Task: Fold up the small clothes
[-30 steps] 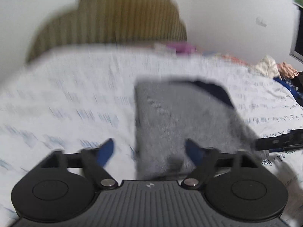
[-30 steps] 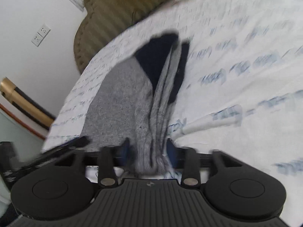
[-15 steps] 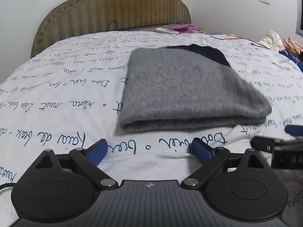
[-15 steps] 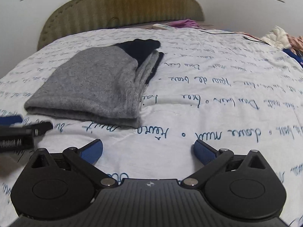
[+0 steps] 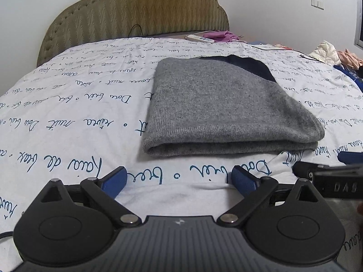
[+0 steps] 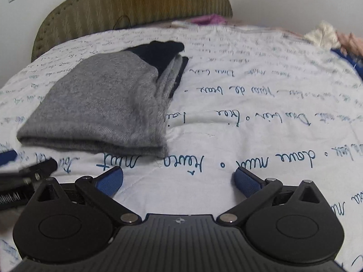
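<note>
A grey knit garment [image 5: 222,106] with a dark navy part lies folded flat on the bed, its folded edge toward me. It also shows in the right wrist view [image 6: 102,104], at the left. My left gripper [image 5: 179,179] is open and empty, just short of the garment's near edge. My right gripper [image 6: 178,180] is open and empty, over bare sheet to the right of the garment. Each gripper's tip shows at the edge of the other's view.
The bed has a white sheet with blue script [image 5: 68,113] and an olive padded headboard [image 5: 136,11]. A remote [image 5: 199,38] and a purple cloth [image 5: 224,35] lie at the far end. More clothes [image 5: 329,52] are piled at the far right.
A second ago my right gripper was shut on the garment's edge; it has let go. Both grippers have drawn back from the garment, which now lies folded and still.
</note>
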A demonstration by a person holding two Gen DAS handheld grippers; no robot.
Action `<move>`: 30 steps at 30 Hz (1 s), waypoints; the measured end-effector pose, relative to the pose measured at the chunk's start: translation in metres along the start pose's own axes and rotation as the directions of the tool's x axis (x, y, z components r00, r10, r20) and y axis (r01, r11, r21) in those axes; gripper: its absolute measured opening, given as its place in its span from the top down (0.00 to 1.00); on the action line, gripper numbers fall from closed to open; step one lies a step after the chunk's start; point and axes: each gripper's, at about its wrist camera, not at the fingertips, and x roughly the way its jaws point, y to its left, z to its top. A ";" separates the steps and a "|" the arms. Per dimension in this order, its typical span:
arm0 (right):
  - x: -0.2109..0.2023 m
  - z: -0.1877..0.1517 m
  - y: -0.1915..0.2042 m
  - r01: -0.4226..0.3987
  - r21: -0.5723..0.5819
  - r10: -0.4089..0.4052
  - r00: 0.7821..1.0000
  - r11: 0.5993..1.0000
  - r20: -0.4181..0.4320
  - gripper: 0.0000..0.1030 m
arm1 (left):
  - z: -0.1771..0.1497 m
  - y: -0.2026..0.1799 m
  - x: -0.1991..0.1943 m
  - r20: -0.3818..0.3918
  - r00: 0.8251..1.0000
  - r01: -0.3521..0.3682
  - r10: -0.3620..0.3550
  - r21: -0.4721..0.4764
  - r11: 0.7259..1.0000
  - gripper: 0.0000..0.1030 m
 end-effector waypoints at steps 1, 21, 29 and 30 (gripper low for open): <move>-0.001 -0.003 0.001 0.006 -0.001 -0.006 1.000 1.000 0.012 0.00 | 0.000 0.000 0.000 0.001 1.000 -0.003 0.003 0.002 1.000 0.04; -0.001 -0.004 -0.003 -0.016 -0.004 0.016 0.999 1.000 0.029 0.01 | -0.001 -0.002 0.000 -0.002 1.000 -0.019 0.019 0.008 1.000 0.03; -0.002 -0.005 -0.005 -0.022 0.003 0.022 0.999 1.000 0.034 0.01 | -0.002 -0.001 0.000 0.000 1.000 -0.012 0.012 0.000 1.000 0.03; -0.003 -0.005 -0.005 -0.023 0.003 0.023 0.999 1.000 0.035 0.01 | -0.002 -0.001 0.000 0.000 1.000 -0.012 0.012 0.000 1.000 0.03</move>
